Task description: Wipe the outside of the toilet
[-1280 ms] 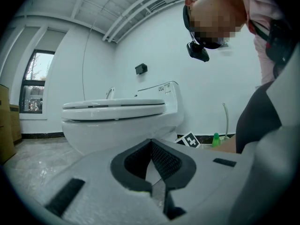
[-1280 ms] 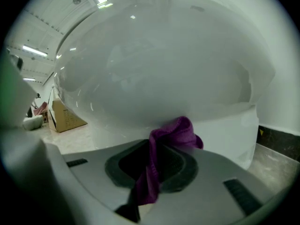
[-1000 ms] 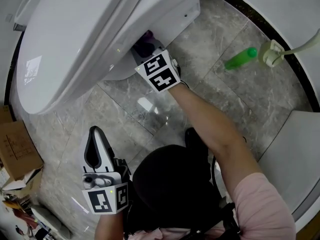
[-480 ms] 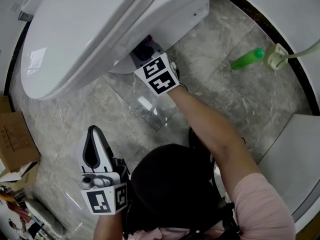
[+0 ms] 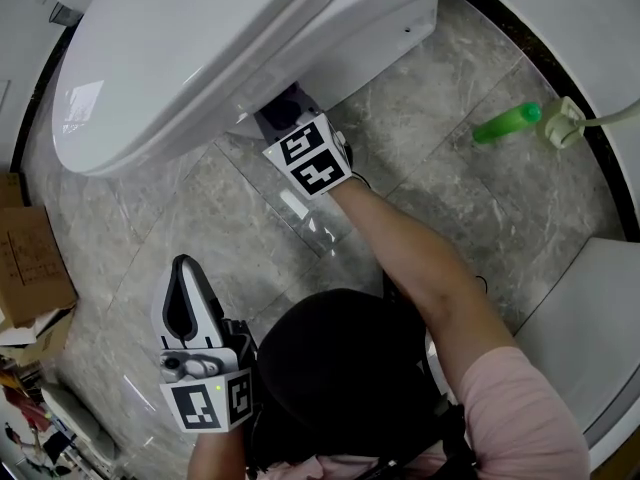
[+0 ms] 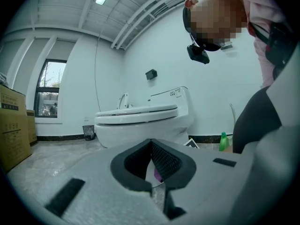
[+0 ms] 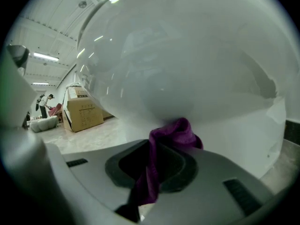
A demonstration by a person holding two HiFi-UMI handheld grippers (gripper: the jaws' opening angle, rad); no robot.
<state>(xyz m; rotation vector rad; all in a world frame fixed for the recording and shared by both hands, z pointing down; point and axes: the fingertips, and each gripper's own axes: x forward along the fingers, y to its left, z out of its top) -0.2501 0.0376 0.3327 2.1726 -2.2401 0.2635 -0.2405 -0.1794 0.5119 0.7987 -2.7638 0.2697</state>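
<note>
Status: right gripper (image 5: pixel 285 111) is clamped on a purple cloth (image 7: pixel 176 132), with the wad bunched out past the jaw tips and pressed against the toilet (image 5: pixel 200 58). Contact is on the bowl's outer flank, tucked under the overhang of the seat.

Key geometry: in the head view the bowl's long axis runs from upper right (back) to lower left (front). The cloth sits roughly mid-flank on our near side. We judge the next stroke should follow that axis, with the cloth kept flat on the porcelain (image 7: pixel 187 69) curving above the jaws.

Left gripper (image 5: pixel 186 293) is down by our knee, well apart from the bowl. Its jaws are together and hold nothing (image 6: pixel 151 165). It only faces the toilet (image 6: pixel 140 121) from across the floor (image 5: pixel 250 228), so the right side does the work.

Containers:
- Toilet lid (image 5: pixel 150 38) is down, so we can't see inside the bowl.
- Cardboard box (image 5: pixel 30 268) at left, contents not visible.
- Small bin (image 6: pixel 87 131) by the far wall, contents unreadable.
- Green bottle (image 5: pixel 508 123) lies on its side on the floor, well clear of the stroke.
</note>
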